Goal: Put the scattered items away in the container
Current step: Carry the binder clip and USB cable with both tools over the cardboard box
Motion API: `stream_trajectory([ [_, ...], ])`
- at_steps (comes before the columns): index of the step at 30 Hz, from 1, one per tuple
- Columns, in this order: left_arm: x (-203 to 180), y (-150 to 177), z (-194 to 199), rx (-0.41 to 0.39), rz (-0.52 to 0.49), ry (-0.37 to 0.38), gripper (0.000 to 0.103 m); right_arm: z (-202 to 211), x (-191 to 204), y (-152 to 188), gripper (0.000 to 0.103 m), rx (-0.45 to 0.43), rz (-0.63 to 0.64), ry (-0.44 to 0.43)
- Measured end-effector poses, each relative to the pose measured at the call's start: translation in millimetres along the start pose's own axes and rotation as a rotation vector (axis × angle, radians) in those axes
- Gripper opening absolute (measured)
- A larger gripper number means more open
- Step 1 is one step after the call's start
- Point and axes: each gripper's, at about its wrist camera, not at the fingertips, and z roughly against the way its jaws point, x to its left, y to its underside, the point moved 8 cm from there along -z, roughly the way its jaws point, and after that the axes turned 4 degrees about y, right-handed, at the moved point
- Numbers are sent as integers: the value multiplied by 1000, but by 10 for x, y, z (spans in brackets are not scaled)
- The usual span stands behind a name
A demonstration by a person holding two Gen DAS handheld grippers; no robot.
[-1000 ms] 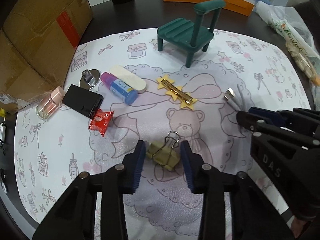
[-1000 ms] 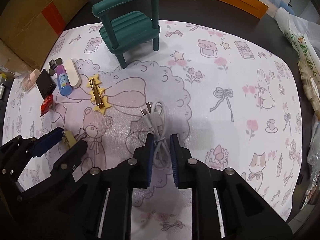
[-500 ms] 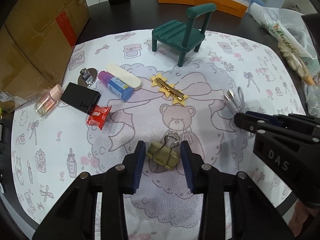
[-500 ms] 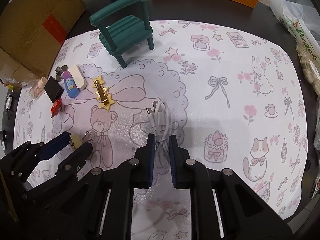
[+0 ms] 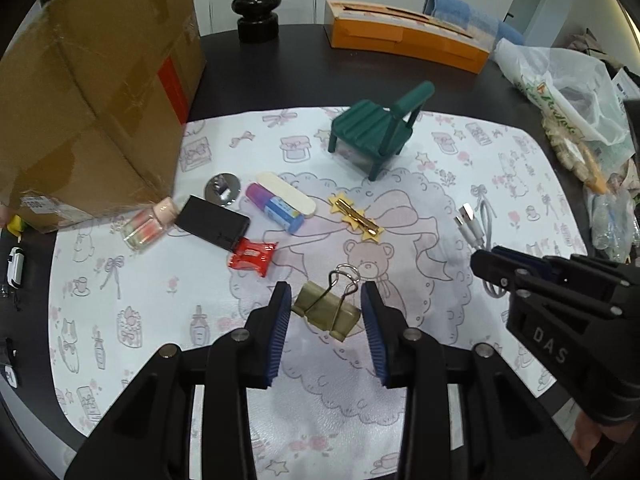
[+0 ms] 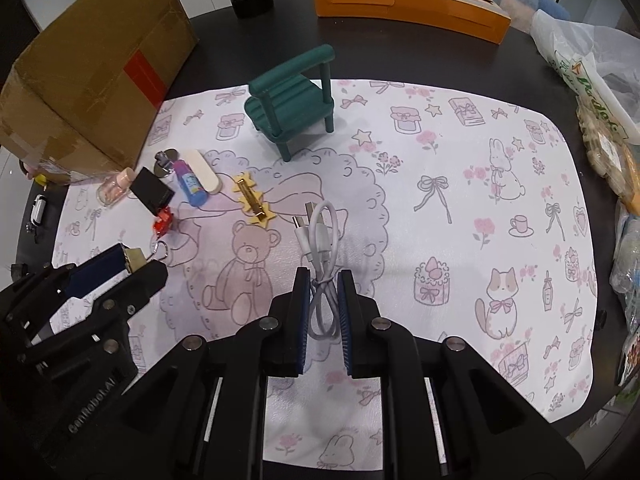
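Observation:
My left gripper (image 5: 324, 296) is shut on a brass binder clip (image 5: 326, 312), held just above the patterned mat (image 5: 160, 304). My right gripper (image 6: 323, 280) is shut on a coiled white USB cable (image 6: 320, 240), whose plugs point away from me. A large cardboard box (image 5: 88, 92) stands at the mat's far left. Loose on the mat lie a star hair clip (image 5: 356, 218), a blue and purple tube (image 5: 274, 208), a nail file (image 5: 286, 194), a black case (image 5: 212, 222), a red wrapper (image 5: 252, 256), a pink bottle (image 5: 148, 226) and a round metal piece (image 5: 222, 190).
A green toy chair (image 5: 376, 128) stands at the mat's far middle. Behind it are an orange box (image 5: 404, 36) and a black vase (image 5: 256, 12). Plastic bags (image 5: 576, 112) crowd the right edge of the dark table. Small objects (image 5: 16, 268) lie off the mat at left.
Both grippers have risen and tilted up with their items, so the mat looks smaller and more of the box and far table shows. The clip and cable kept their place between the fingers.

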Motion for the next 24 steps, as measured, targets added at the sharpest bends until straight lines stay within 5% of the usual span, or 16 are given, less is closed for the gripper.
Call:
stream_trajectory([
  [24, 835, -38, 1231, -117, 90, -19, 35, 1160, 972, 157, 14, -117, 76, -30],
])
